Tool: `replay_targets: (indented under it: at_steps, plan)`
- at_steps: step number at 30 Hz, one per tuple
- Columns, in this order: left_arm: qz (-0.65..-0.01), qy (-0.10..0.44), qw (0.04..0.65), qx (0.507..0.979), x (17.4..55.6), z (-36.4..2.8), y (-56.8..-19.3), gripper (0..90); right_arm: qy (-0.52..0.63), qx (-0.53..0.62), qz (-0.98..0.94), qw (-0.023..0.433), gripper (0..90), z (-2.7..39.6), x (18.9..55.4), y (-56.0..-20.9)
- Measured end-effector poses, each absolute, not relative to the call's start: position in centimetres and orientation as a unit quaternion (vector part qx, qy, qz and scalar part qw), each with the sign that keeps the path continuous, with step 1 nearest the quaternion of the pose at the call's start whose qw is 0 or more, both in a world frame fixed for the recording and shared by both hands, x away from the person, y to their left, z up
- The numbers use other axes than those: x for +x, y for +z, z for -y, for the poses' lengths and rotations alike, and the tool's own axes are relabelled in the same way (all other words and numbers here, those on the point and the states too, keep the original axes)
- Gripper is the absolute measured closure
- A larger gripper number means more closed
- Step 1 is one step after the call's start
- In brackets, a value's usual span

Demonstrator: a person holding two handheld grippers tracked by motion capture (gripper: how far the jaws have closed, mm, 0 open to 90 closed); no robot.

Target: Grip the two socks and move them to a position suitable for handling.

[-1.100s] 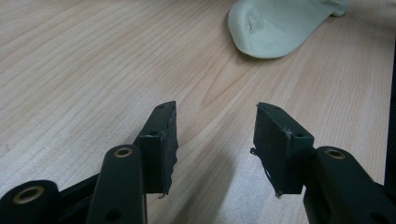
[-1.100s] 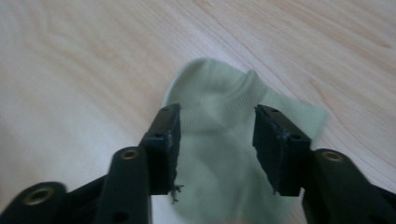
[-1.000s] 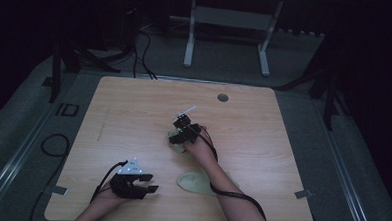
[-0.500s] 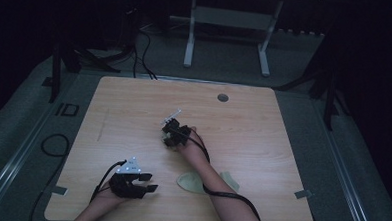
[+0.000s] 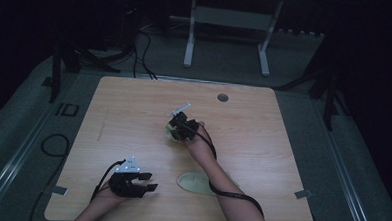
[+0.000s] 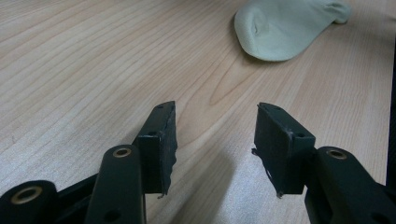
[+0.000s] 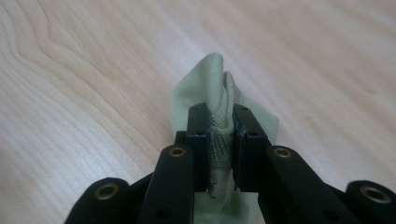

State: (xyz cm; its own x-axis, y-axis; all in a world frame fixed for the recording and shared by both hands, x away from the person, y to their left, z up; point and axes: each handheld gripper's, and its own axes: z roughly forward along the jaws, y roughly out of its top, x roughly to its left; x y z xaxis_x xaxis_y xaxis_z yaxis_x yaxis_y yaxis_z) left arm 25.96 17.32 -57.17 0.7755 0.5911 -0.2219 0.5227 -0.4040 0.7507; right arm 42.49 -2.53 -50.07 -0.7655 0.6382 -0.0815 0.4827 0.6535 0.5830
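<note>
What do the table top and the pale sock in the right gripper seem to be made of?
Table top: wood or wood-look laminate with a smooth matte finish; printed-looking grain lines show.
Sock: soft pale green knit fabric, probably cotton blend; a fine ribbed mesh shows where the right gripper pinches it.

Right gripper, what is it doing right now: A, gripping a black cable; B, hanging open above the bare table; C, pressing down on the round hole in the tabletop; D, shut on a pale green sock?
D: in the right gripper view the right gripper has its jaws closed on a bunched fold of the pale green sock, whose fabric is pinched between them above the wooden table.
</note>
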Motion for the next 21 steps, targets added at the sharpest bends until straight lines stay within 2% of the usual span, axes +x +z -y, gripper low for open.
replay_targets:
  at_steps: [13, 17, 21]
  plan:
    - [-0.336, 0.039, 0.435, 0.834, 26.1, -17.0, -57.2, 48.5, 0.282, 0.345, -0.88, 0.164, 79.3, 9.1, 41.5, -46.7]
    - [-0.336, 0.04, 0.437, 0.833, 26.1, -16.9, -57.2, 48.4, 0.28, 0.352, -0.878, 0.166, 79.3, 10.3, 40.8, -46.8]
    - [-0.333, 0.042, 0.442, 0.832, 26.0, -16.6, -57.0, 48.6, 0.278, 0.357, -0.879, 0.15, 79.2, 11.4, 39.5, -48.8]
